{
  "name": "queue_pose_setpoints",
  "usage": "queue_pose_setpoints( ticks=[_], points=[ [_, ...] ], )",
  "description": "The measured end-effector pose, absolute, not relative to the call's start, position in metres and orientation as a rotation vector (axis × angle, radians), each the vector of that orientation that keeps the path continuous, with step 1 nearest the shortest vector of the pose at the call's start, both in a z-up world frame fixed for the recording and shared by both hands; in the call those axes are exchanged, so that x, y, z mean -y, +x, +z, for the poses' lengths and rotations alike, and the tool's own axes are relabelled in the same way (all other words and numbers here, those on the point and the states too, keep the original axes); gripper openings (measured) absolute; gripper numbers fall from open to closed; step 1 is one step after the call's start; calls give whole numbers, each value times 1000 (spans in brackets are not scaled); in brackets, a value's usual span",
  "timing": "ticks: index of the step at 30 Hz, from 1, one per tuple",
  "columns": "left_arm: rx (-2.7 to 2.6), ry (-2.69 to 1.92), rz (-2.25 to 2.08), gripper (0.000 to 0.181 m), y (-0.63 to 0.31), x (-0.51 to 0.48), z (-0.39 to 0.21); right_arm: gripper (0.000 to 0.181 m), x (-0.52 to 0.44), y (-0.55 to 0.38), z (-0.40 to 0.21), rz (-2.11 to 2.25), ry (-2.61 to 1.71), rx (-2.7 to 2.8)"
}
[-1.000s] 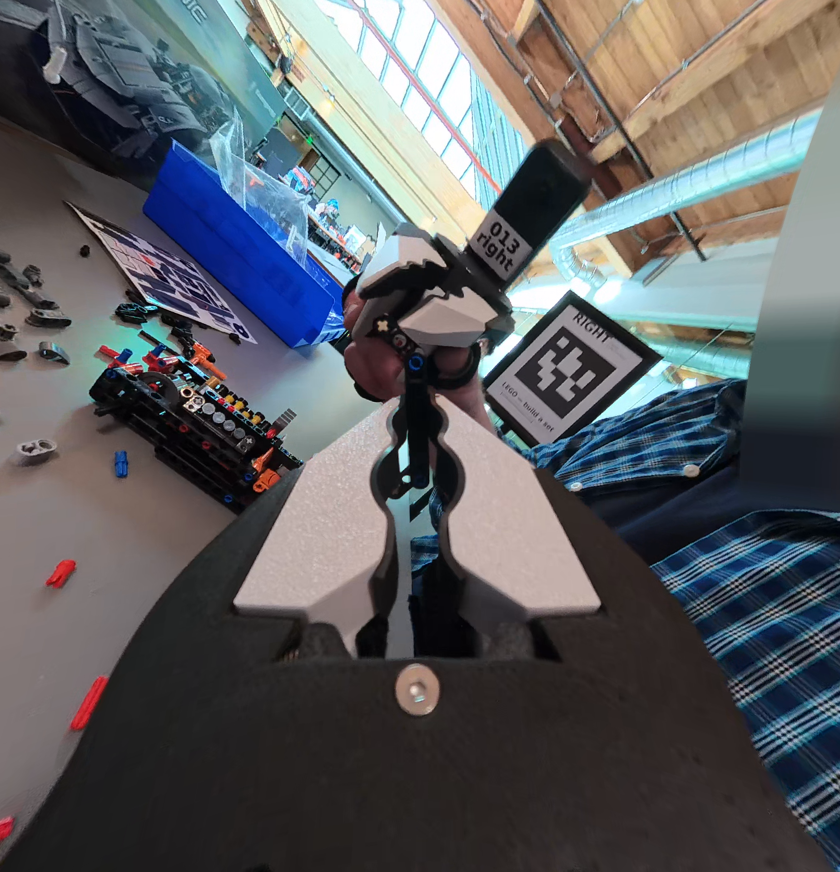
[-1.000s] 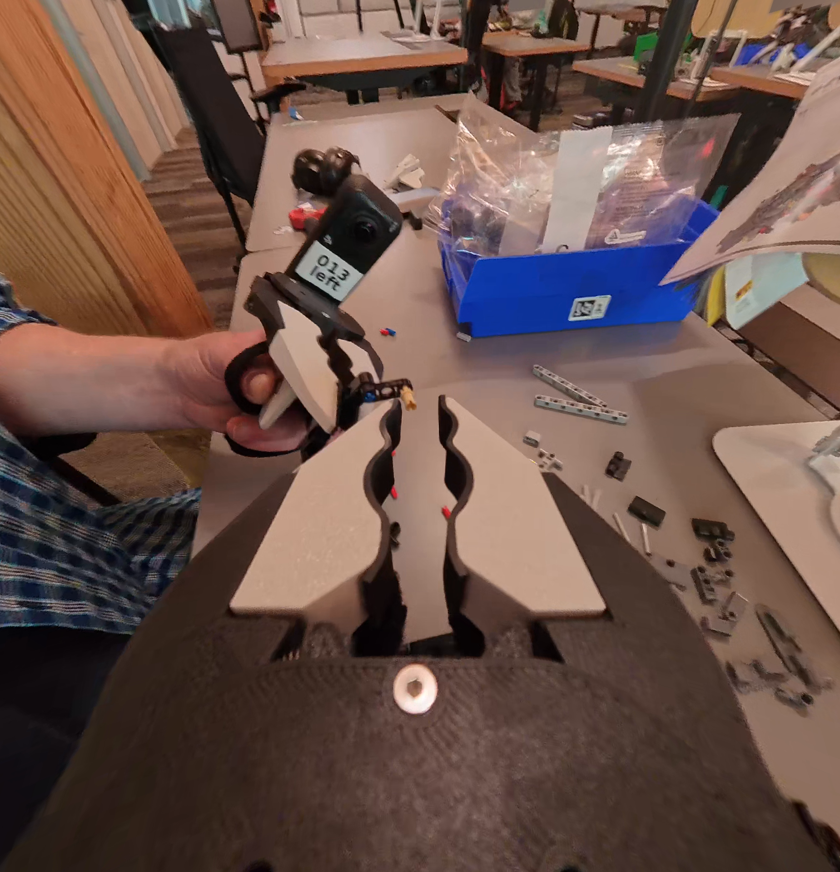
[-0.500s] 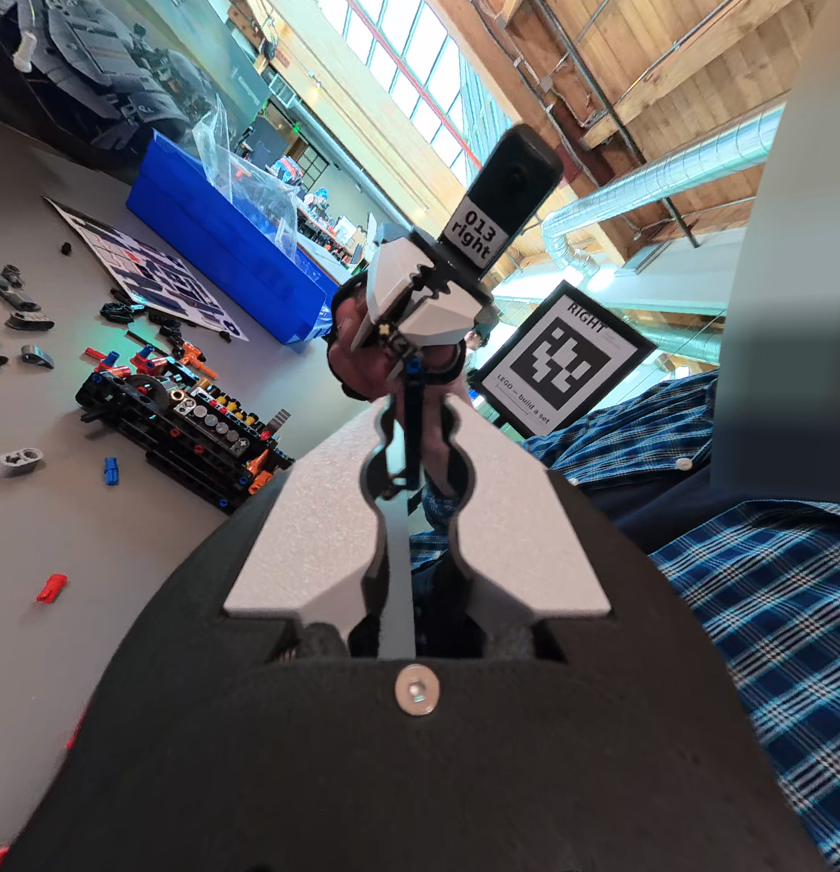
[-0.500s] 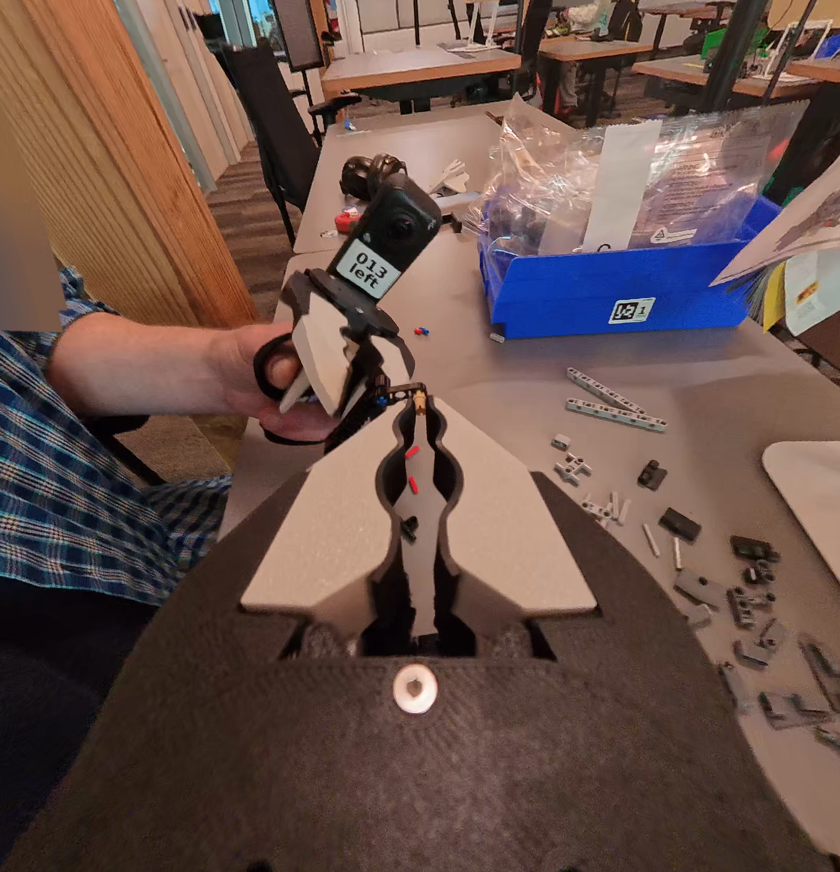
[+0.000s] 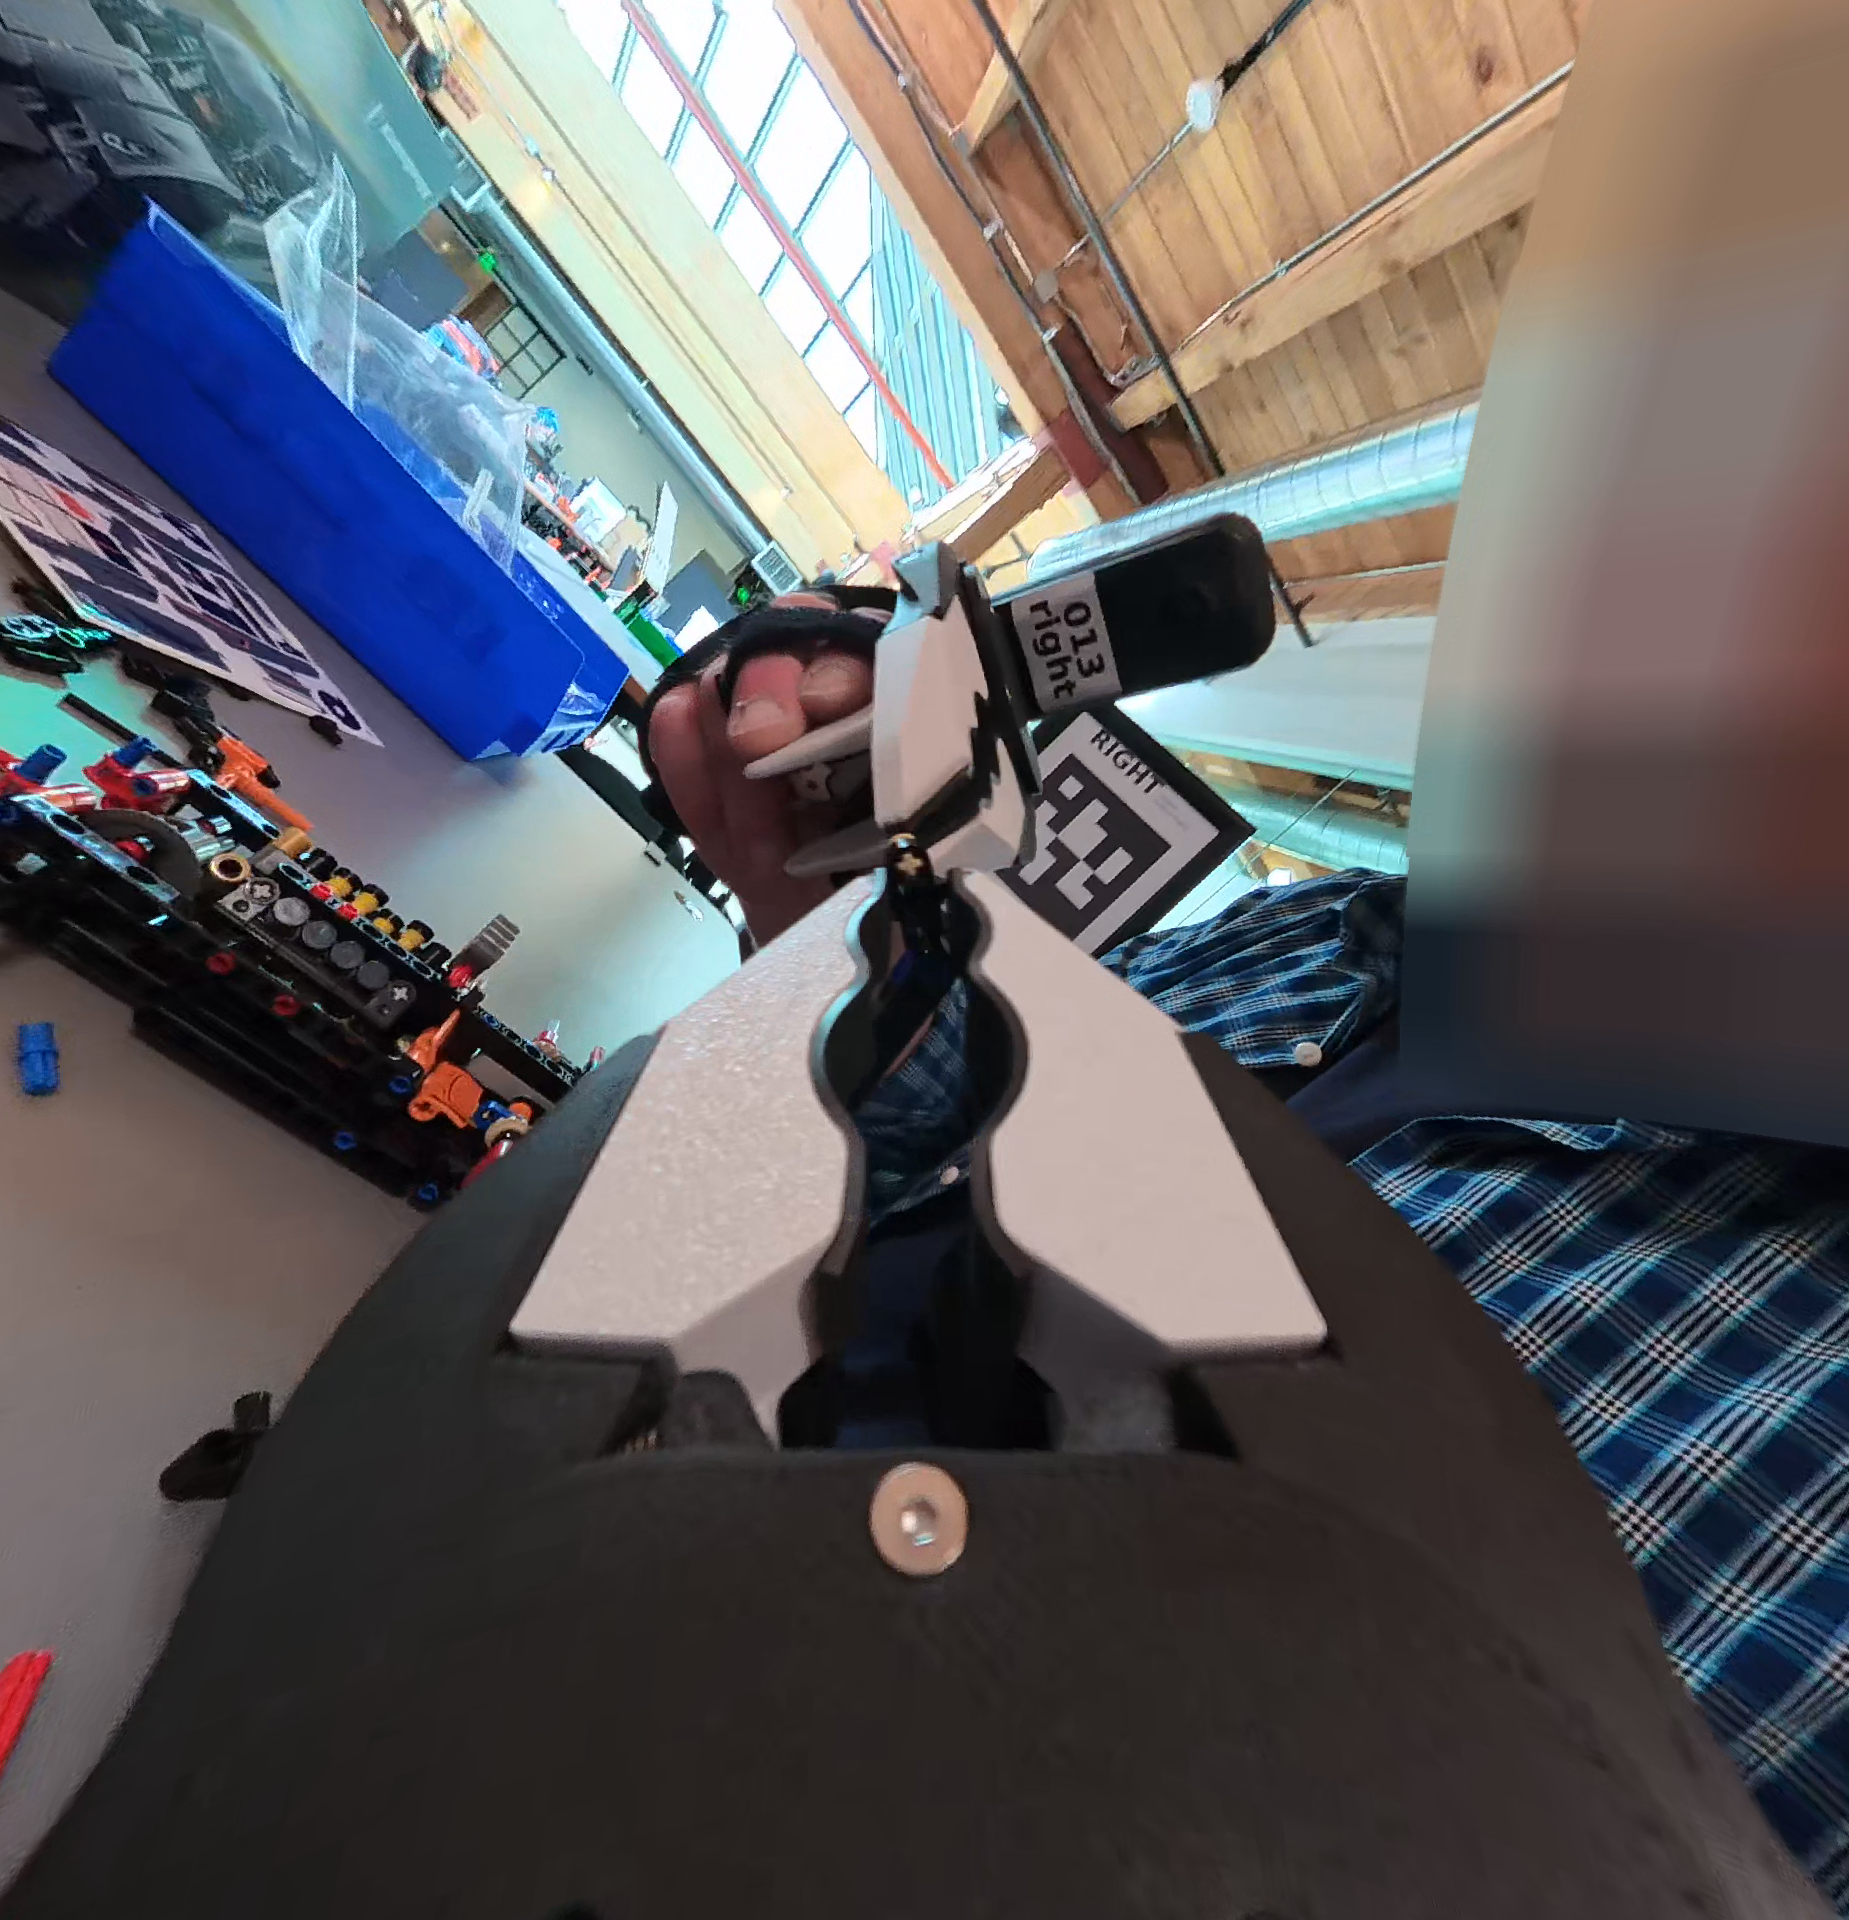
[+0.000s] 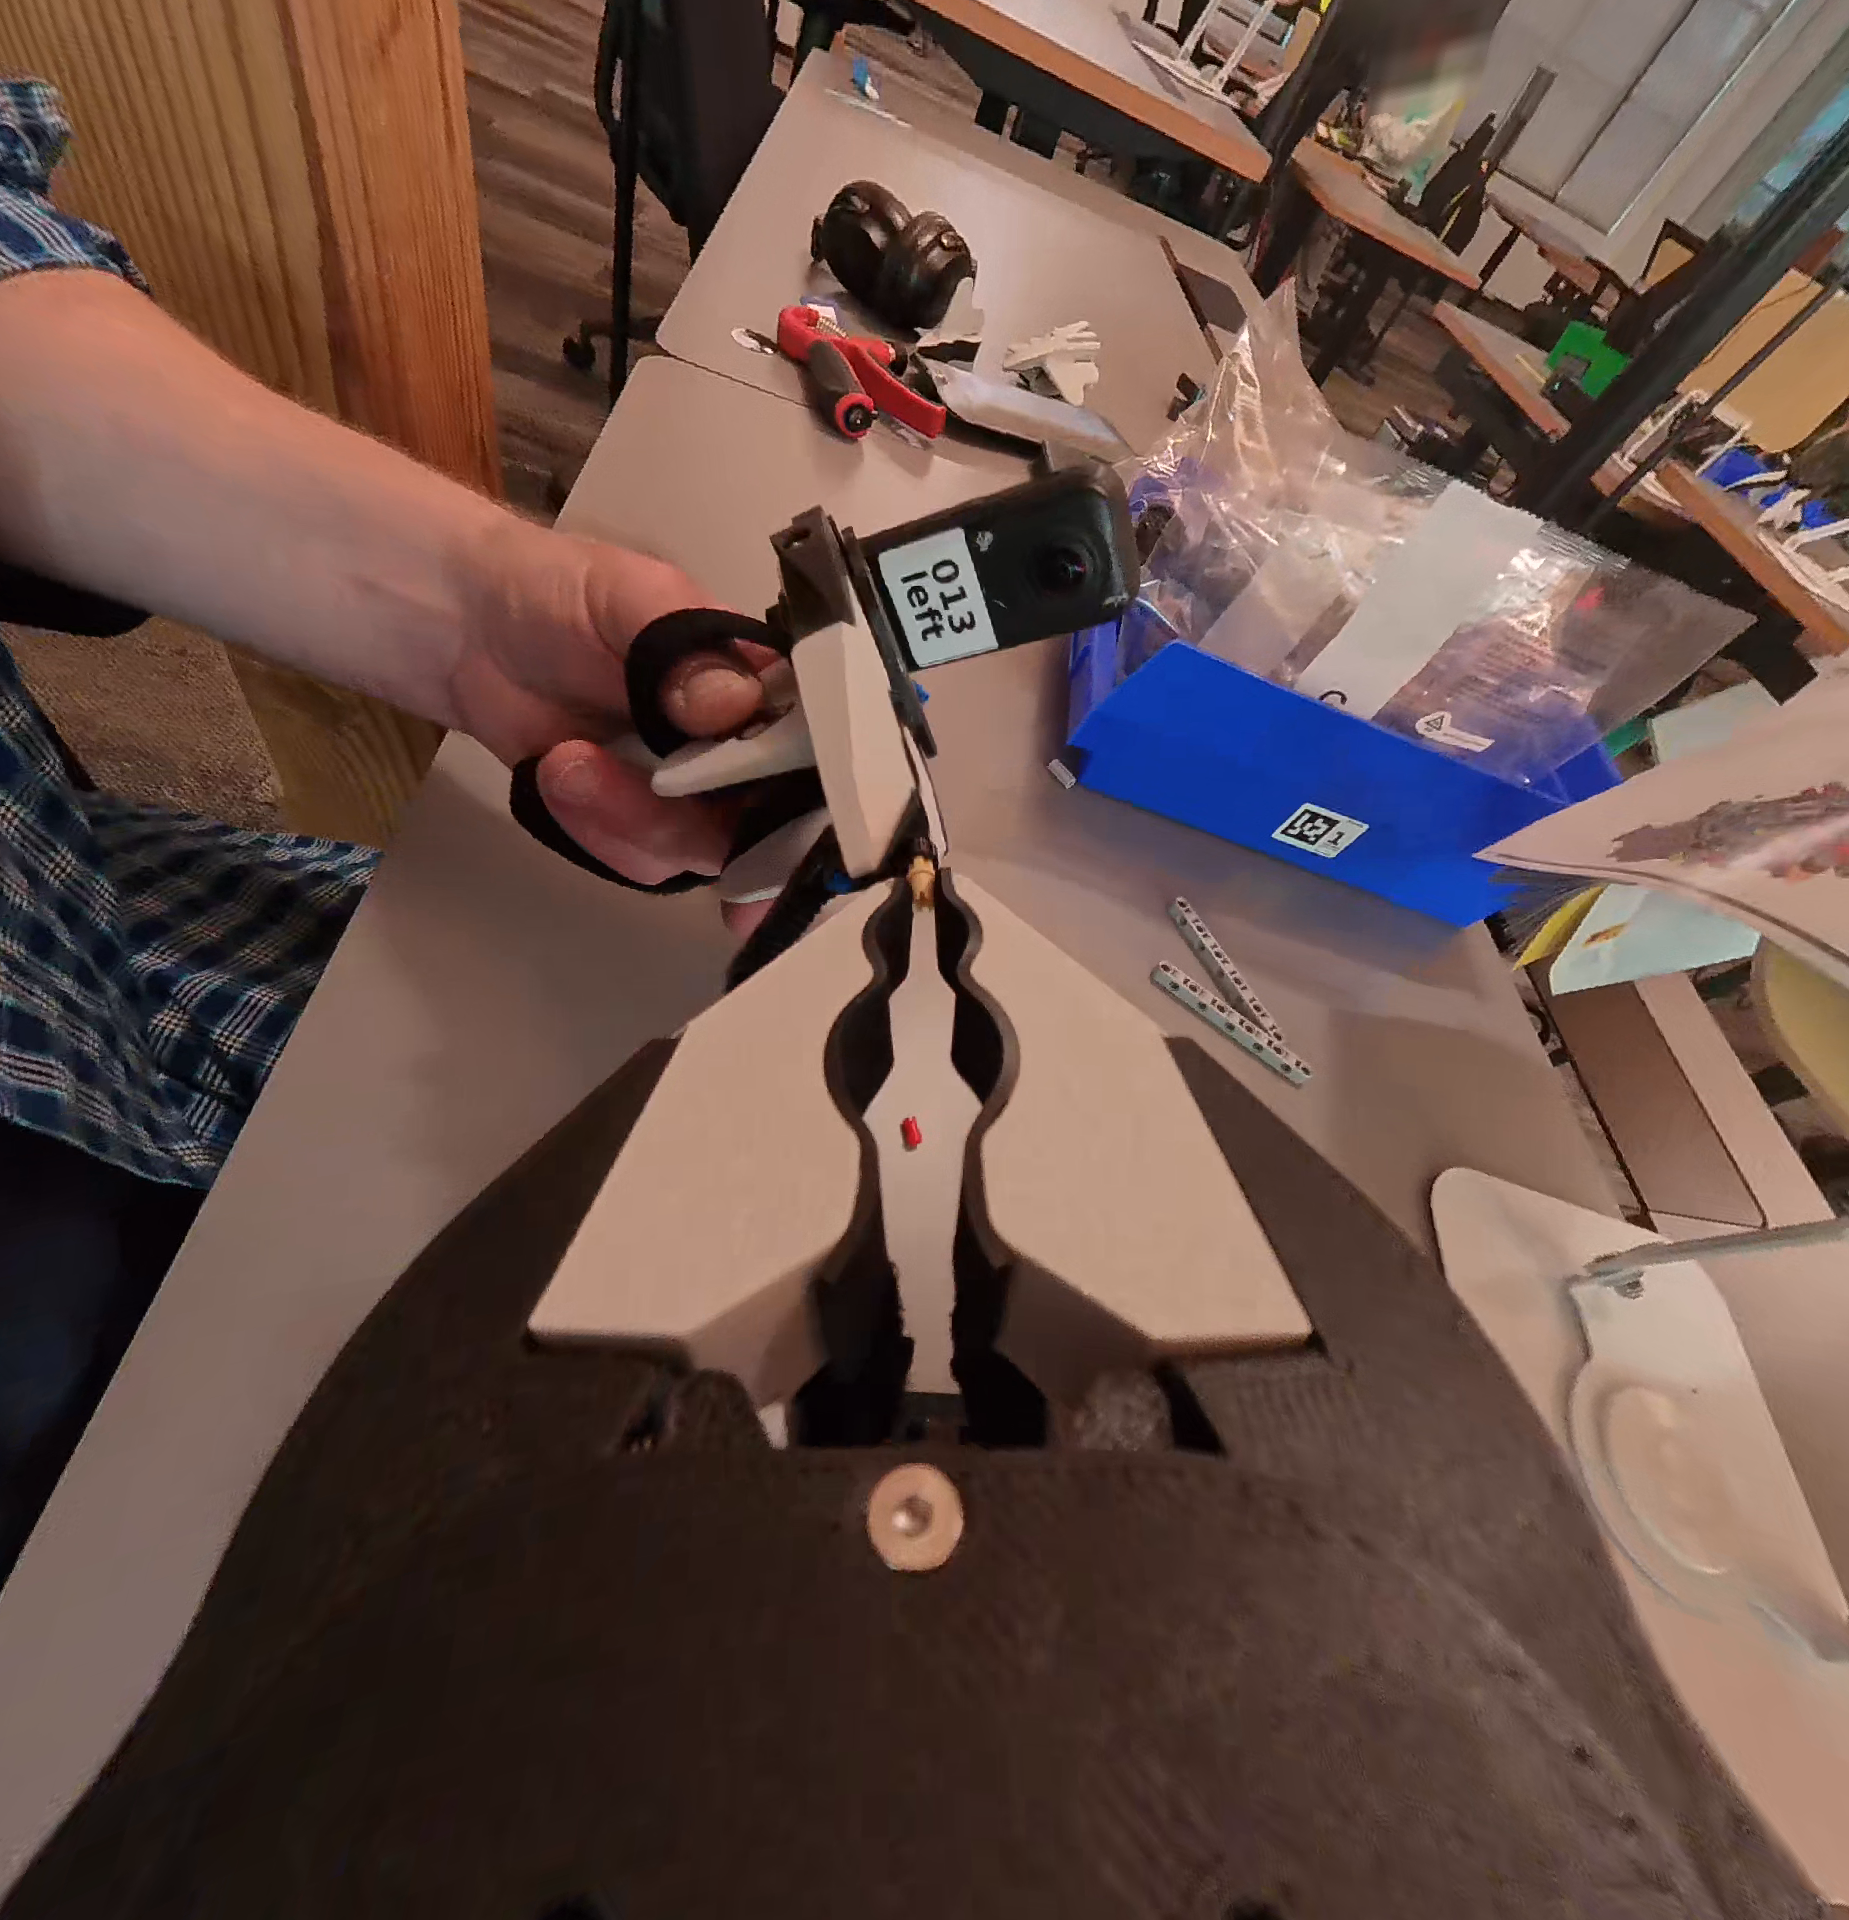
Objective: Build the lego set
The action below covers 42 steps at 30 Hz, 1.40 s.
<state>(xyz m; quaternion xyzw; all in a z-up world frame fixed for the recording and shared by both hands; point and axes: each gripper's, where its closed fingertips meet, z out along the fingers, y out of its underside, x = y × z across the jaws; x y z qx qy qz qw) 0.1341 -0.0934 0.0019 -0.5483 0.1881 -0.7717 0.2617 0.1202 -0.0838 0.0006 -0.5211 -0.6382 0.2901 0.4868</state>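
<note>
Closing right gripper [image 6: 922, 902] onto tan pin [image 6: 920, 883], jaws narrower than a second ago. Left gripper [image 5: 915, 883] clamped on black beam [image 5: 904, 956], raised near table's [image 6: 754, 468] near-left edge; pin insertion probably underway.

white label [image 5: 1065, 649] on camera [image 5: 1180, 613] | marker card [image 5: 1117, 831] behind | second white label [image 6: 935, 613] on other camera [image 6: 1055, 566] | marker sticker [image 6: 1320, 831] on blue bin [image 6: 1211, 758]

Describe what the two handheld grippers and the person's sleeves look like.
Each gripper, left and right, has a black textured body with a silver screw, two pale grey wedge-shaped fingers with wavy black inner edges, black scissor-style finger loops and a black camera bearing a white label. The person wears a blue plaid shirt.
</note>
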Motion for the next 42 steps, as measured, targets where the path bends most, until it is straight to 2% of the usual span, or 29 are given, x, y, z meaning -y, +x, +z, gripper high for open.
queue_pose_setpoints(
  ticks=[18,23,25,27,31,34,42],
  points=[
    [-513,-1451,-1936,7,130,92,8,1,84,118,7,714,-1321,1499],
    [-484,-1459,-1897,7,129,88,8,1,82,121,6,798,-1376,1436],
    [-319,-1372,-1937,6,102,72,18,1,77,134,15,904,-1400,1365],
    [-425,-1448,-1822,7,104,76,8,1,70,147,17,923,-1420,1317],
    [-432,-1391,-1967,7,114,83,12,2,73,164,9,855,-1487,1374],
    [-346,-1336,-2011,7,99,73,12,1,67,196,-4,700,-1585,1408],
    [-436,-1467,-1882,6,106,76,-1,2,68,311,-106,409,-2025,1420]
  ],
)
